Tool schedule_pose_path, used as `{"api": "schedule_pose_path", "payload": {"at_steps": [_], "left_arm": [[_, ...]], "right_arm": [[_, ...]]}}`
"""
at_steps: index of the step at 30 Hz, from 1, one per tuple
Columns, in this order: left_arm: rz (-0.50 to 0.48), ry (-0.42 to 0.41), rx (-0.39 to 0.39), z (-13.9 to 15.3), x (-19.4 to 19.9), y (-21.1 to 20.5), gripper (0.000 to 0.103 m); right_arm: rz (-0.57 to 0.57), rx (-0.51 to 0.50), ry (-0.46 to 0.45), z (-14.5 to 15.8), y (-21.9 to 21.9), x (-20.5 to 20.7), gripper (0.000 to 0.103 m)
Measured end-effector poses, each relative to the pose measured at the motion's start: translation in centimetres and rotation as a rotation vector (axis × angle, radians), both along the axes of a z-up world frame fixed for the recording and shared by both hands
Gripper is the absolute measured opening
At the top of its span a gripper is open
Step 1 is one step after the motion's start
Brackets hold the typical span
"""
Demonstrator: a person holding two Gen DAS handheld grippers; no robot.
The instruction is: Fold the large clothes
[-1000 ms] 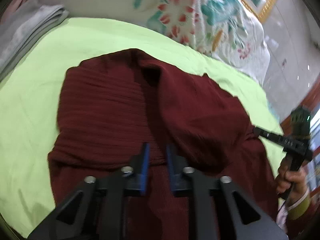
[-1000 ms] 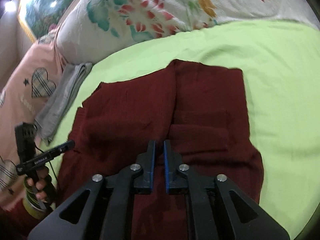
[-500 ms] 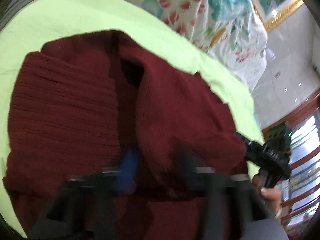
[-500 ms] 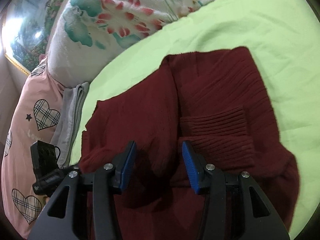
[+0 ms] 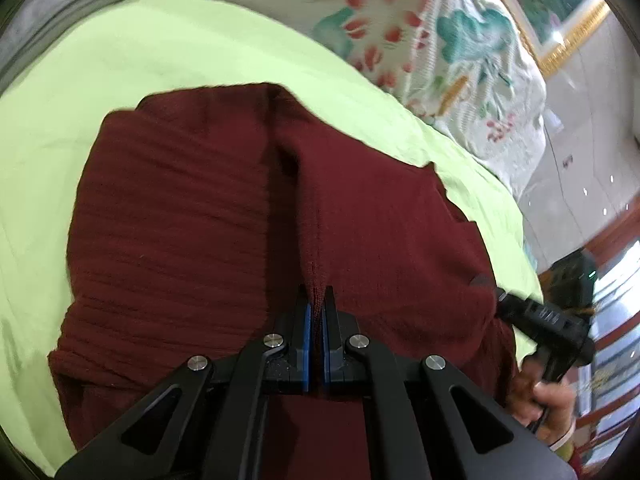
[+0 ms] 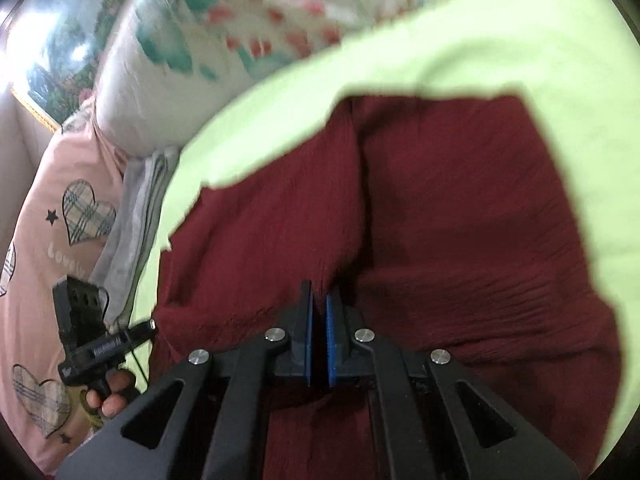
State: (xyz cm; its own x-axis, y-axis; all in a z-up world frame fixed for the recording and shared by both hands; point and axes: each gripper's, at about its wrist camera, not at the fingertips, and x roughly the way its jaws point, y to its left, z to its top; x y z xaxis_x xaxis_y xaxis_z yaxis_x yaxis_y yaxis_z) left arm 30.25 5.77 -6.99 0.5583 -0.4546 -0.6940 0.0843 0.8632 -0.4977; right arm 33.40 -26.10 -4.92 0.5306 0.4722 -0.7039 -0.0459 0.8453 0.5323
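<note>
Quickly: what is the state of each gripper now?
Left gripper: shut on a fold of the dark red sweater.
Right gripper: shut on the sweater too.

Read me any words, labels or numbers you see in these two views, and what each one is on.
"Lovely", or close to it; the last letters are blurred: white lettering on the pink heart-patterned pillow.
White print on the side of the black handheld left tongs: too small and blurred to read.
Nothing legible on the dark red knitted sweater or the floral quilt.

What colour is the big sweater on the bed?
The sweater is dark red, maroon. It shows best in the left wrist view.
</note>
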Motion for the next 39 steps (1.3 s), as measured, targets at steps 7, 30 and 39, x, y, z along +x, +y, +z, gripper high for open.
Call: {"api": "schedule_pose_path", "payload": {"at_steps": [7,30,39], "left_arm": [[-0.002,0.017,0.029,-1.3,0.1,-0.1,0.003],[0.077,0.025,0.097,0.6,-5.5,2.9,0.013],[0.145,0.022,0.093,0.5,-16.5,7.0,0.039]], "right_arm": [[-0.024,-0.034,0.106,-1.9,-1.3,0.2,0.011],[-0.020,-0.103,0.004,2.4,-1.3,-6.0,0.046],[-0.122,-0.094,0.006,3.4,-7.2,-14.0,0.049]]}}
